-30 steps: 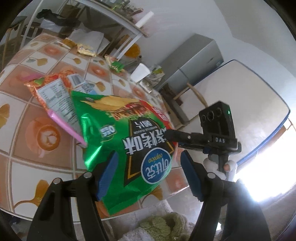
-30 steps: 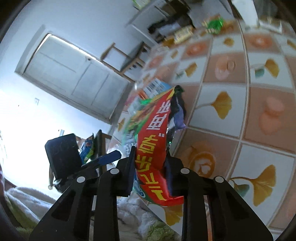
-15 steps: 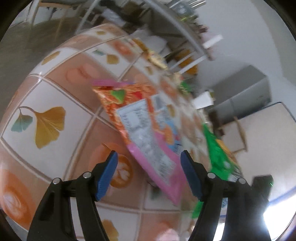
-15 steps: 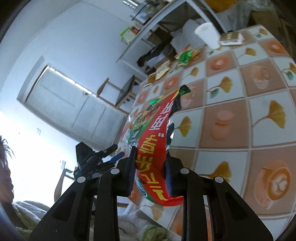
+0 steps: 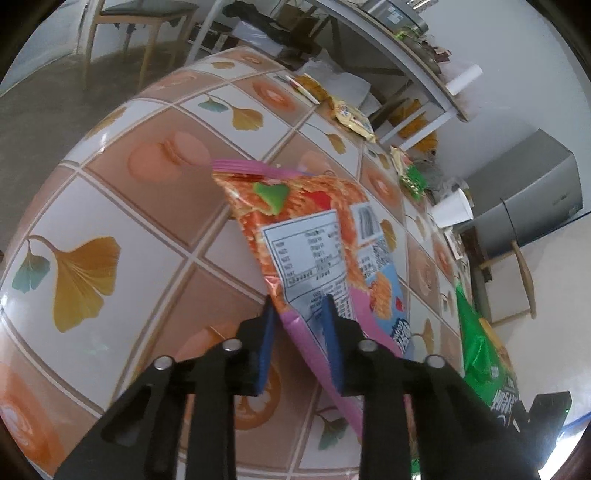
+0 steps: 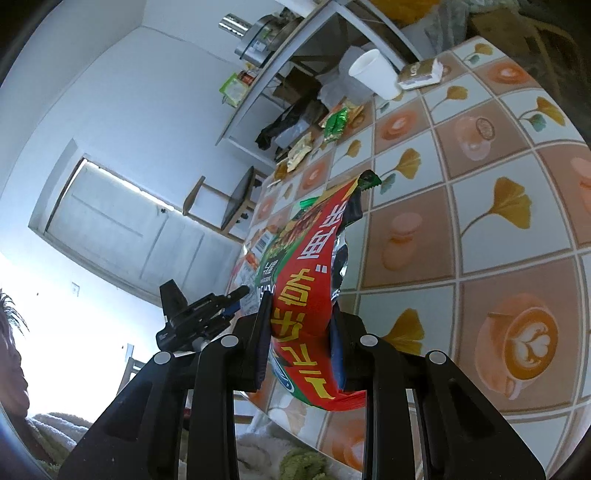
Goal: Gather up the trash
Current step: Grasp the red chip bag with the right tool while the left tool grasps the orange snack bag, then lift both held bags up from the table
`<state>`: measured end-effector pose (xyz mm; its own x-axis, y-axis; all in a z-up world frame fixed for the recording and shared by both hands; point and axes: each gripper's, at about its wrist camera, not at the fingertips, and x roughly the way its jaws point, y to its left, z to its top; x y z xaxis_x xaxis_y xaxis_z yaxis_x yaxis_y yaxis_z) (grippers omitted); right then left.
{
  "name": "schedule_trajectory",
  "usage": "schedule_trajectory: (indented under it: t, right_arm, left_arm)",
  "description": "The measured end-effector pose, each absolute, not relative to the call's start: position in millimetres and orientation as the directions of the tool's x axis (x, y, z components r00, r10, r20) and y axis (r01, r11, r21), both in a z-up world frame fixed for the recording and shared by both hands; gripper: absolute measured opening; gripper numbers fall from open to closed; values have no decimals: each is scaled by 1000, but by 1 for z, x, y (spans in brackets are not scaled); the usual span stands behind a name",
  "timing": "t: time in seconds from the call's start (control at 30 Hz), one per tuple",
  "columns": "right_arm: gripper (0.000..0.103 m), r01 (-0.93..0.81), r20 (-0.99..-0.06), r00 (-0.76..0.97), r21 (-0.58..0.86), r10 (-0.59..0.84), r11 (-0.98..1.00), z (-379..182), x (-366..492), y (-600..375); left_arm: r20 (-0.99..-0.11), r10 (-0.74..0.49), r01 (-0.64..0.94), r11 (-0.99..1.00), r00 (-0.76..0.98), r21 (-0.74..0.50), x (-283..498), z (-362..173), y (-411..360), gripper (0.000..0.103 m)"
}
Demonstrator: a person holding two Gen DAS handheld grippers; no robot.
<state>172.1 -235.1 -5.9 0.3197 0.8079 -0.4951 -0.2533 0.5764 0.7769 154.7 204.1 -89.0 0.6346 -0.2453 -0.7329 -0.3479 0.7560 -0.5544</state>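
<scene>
An orange and pink snack bag (image 5: 314,214) lies label-up on the tiled tablecloth (image 5: 110,221). My left gripper (image 5: 297,314) is closing on the bag's near pink edge, and its blue pads (image 5: 266,325) touch the bag on both sides. A green and red chip bag (image 6: 314,280) stands upright with my right gripper (image 6: 301,332) shut on its lower end. The same green bag (image 5: 480,350) shows at the right of the left wrist view. In the right wrist view my left gripper (image 6: 207,314) appears to the left of the chip bag.
A white paper cup (image 6: 373,74) and a small box (image 6: 421,72) stand at the table's far end. Green (image 5: 412,177) and yellow wrappers (image 5: 351,114) lie near a metal shelf (image 5: 388,48). A chair (image 5: 140,18) stands beyond the table. A person's fleecy sleeve (image 6: 258,454) lies below the table's near edge.
My left gripper swung from the green chip bag to the orange bag and its jaws narrowed from wide open onto the pink edge. The right gripper kept its hold and shifted sideways.
</scene>
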Motion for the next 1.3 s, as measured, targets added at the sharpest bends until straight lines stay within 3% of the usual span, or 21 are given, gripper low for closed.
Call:
schedule_trajectory:
  t: [0.6,1.3]
  right_arm:
    - [25,-241,-465,344,796,816,556,-1,178,-234]
    - [25,-283,-398,340,821,852,496,26,187,-210]
  left_arm:
    - [-648,-327,-245,736,688,-631,125,-76,211,9]
    - [-513,-475,-72,680,715,-729,97,-44,204,8]
